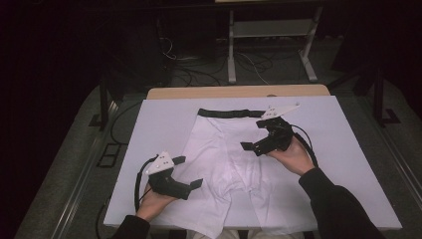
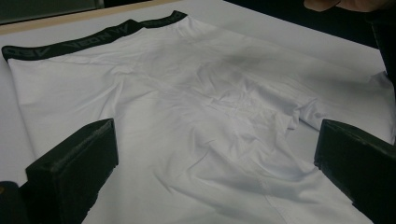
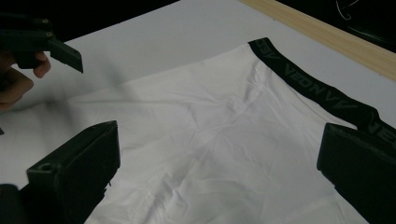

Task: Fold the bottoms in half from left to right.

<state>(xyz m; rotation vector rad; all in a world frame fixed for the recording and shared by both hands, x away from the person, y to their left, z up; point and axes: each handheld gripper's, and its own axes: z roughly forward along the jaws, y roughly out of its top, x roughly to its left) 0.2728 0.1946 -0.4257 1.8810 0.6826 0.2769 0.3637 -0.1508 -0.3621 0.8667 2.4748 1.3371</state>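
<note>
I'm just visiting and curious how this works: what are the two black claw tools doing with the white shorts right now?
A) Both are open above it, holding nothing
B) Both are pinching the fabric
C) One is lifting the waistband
A: the left gripper and right gripper both have jaws wide apart, with the white shorts lying flat beneath them.

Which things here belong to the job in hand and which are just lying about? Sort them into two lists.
In the job:
- white boxer shorts with a black waistband, spread flat
- left hand-held gripper, jaws open above the shorts' left leg
- right hand-held gripper, jaws open above the shorts' right side

Just there:
- white table cover
- wooden table edge
- floor cables
- metal stand
</note>
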